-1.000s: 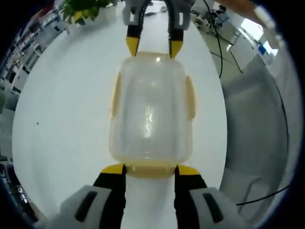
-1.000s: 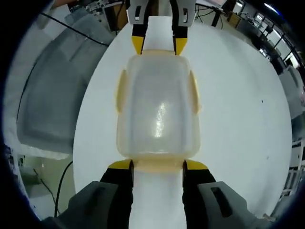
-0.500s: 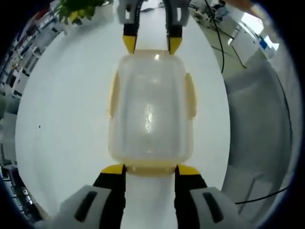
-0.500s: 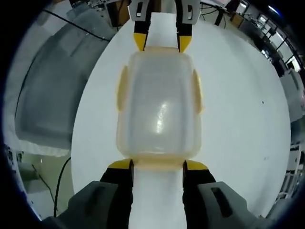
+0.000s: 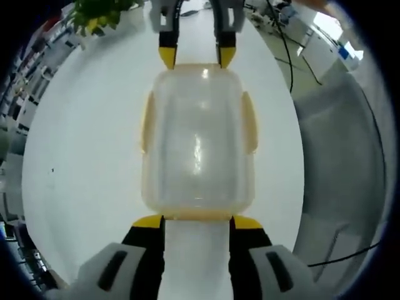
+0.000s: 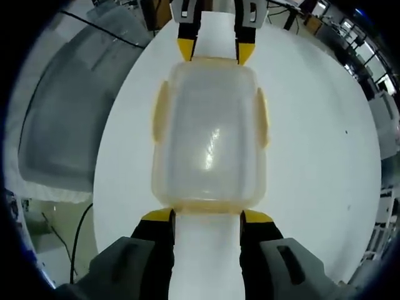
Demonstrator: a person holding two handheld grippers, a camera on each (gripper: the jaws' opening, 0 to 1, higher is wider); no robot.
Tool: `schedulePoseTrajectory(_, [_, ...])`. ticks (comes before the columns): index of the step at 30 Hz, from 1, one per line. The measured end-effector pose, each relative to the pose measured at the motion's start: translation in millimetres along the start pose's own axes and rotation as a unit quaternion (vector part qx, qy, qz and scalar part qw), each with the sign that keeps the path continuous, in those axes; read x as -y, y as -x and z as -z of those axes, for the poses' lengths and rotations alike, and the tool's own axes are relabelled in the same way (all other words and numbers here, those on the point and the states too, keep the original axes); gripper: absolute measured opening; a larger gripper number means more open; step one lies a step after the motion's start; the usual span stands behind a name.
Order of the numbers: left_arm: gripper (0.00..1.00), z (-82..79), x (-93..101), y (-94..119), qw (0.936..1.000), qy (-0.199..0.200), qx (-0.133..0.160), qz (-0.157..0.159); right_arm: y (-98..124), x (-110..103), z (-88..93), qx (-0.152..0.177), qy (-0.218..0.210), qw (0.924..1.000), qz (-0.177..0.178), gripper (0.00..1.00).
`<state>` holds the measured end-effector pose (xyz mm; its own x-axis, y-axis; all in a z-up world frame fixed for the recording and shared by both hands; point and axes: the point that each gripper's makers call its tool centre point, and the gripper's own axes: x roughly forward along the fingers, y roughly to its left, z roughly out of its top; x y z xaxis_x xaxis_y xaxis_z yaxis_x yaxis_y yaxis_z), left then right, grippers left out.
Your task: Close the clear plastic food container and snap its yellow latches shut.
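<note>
The left gripper's (image 5: 197, 221) yellow-tipped fingers (image 5: 149, 221) stand parted, empty, their tips at the near short end of the clear container (image 5: 197, 140); the right gripper's (image 6: 206, 216) fingers (image 6: 257, 217) are likewise spread and hold nothing, tips at the opposite short end. The container sits lid-on in the middle of a round white counter (image 5: 81, 150), a yellow latch (image 5: 147, 122) folded along each long side. In the left gripper view a green plant (image 5: 100, 12) stands at the counter's far left edge, and to the right lie grey floor and black cables (image 5: 284, 50). In the right gripper view a grey cover (image 6: 59, 119) lies left of the counter.
</note>
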<state>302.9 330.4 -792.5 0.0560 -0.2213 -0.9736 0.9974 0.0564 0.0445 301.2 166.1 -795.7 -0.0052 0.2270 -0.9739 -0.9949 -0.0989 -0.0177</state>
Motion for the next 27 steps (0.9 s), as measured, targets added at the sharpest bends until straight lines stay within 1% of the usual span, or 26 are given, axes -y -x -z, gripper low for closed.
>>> schedulePoseTrajectory(7, [0.34,0.5,-0.3,0.9,0.9999,-0.01,0.007,-0.006,1.3,-1.9,0.1,-0.002,-0.002,1.0,-0.004,0.37])
schedulePoseTrajectory(11, [0.34,0.8,-0.6,0.6,0.9999,-0.004,0.013,-0.005,2.5,-1.8,0.0,0.001,-0.001,1.0,-0.001,0.37])
schedulePoseTrajectory(13, [0.34,0.3,-0.8,0.8,0.9998,-0.004,0.016,-0.007,2.2,-3.1,0.7,0.004,-0.009,0.9999,-0.004,0.37])
schedulePoseTrajectory(20, [0.34,-2.2,-1.1,1.7,0.9996,-0.015,0.021,-0.014,4.4,-3.8,2.6,0.006,-0.007,1.0,-0.004,0.37])
schedulePoseTrajectory(24, [0.34,-2.9,-1.9,3.0,0.9994,-0.02,0.024,-0.016,9.2,-5.0,2.4,0.013,-0.008,0.9999,-0.005,0.37])
schedulePoseTrajectory(27, [0.34,-4.4,-3.0,4.1,0.9991,-0.024,0.027,-0.02,7.8,-5.9,4.7,0.013,-0.012,0.9998,-0.007,0.37])
